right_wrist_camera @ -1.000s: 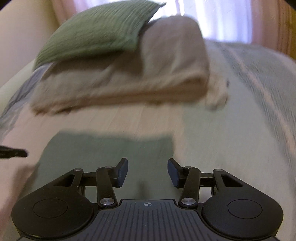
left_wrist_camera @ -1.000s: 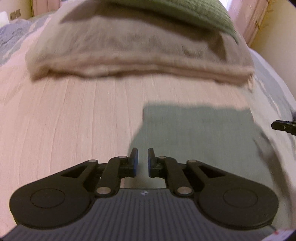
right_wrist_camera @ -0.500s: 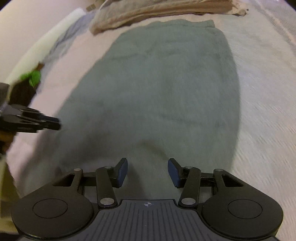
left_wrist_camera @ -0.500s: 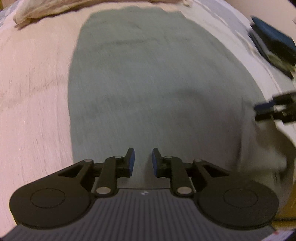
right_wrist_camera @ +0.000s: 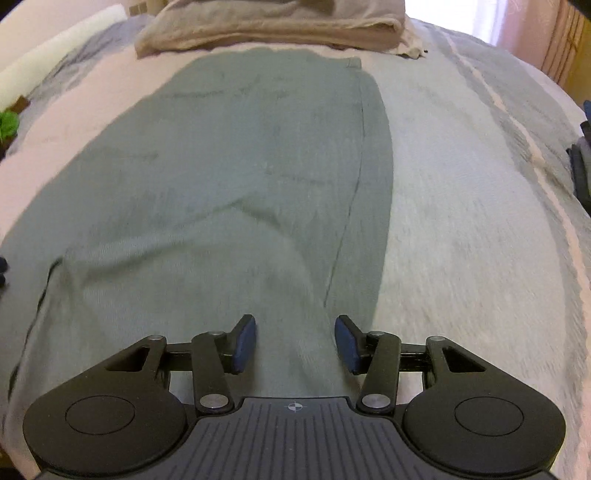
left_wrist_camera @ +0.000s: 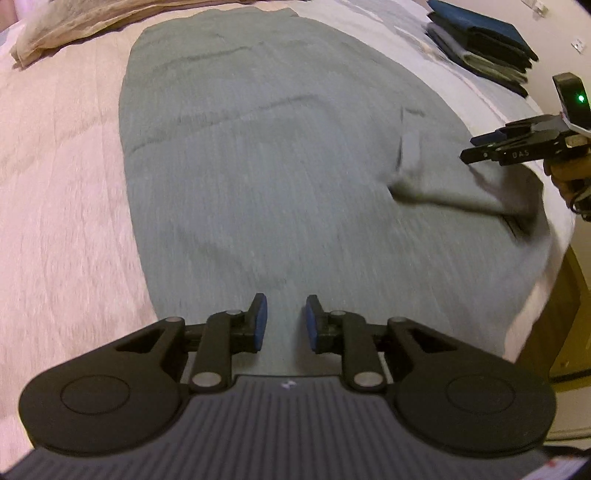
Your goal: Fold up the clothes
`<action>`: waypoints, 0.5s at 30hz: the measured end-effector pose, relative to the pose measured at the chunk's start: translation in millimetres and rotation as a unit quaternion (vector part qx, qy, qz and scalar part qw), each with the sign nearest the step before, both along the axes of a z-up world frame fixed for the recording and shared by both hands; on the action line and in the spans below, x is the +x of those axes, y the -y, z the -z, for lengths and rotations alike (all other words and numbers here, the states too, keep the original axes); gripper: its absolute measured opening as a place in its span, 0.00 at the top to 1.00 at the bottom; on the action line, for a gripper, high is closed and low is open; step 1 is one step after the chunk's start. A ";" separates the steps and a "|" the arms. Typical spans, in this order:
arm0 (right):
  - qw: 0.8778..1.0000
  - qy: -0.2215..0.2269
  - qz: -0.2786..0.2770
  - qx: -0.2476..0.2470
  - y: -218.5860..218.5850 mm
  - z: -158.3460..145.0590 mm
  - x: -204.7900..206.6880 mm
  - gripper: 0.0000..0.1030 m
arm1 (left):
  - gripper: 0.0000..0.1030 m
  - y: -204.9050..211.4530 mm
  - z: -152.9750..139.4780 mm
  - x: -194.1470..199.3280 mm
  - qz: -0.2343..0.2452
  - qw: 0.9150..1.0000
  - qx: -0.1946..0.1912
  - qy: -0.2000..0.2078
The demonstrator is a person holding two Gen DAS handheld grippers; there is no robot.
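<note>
A grey-green garment (left_wrist_camera: pixel 277 166) (right_wrist_camera: pixel 221 184) lies spread lengthwise on the bed, mostly flat. It has a raised fold near its right side in the left wrist view. My left gripper (left_wrist_camera: pixel 286 321) hovers over the garment's near end with a narrow gap between its blue pads and nothing pinched. My right gripper (right_wrist_camera: pixel 295 341) stands wider open above the near right part of the cloth, close to a side seam. The right gripper (left_wrist_camera: pixel 471 147) also shows in the left wrist view, at the garment's right edge, held by a hand.
A folded beige blanket (left_wrist_camera: pixel 55 26) (right_wrist_camera: pixel 266 26) lies across the far end of the bed. A stack of folded dark clothes (left_wrist_camera: pixel 480 48) sits at the far right. The pale striped bedspread (right_wrist_camera: pixel 461 221) surrounds the garment. The bed's edge (left_wrist_camera: pixel 546 295) drops off at the right.
Both grippers have pulled back from the blanket end to the garment's near end, so the whole garment now shows. The left jaws have parted slightly. The right jaws are unchanged.
</note>
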State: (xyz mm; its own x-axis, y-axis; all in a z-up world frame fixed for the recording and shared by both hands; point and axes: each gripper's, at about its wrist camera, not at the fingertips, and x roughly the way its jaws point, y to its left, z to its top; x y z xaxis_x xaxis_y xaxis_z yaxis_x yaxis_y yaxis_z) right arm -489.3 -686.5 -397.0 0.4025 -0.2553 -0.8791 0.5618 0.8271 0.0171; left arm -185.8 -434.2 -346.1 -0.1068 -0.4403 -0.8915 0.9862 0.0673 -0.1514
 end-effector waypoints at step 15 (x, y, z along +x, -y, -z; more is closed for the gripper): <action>0.986 0.054 -0.133 0.084 -117.4 -85.0 -70.0 0.98 | 0.81 -33.6 -14.7 -11.1 -0.035 0.999 0.019 0.017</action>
State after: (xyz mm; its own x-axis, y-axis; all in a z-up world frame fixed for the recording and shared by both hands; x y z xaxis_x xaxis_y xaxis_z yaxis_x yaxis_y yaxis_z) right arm -559.3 -569.1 -312.0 0.5288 0.0171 -0.8486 0.3122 0.9258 0.2132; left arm -196.9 -400.6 -331.4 -0.0469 -0.4110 -0.9104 0.9834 0.1412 -0.1144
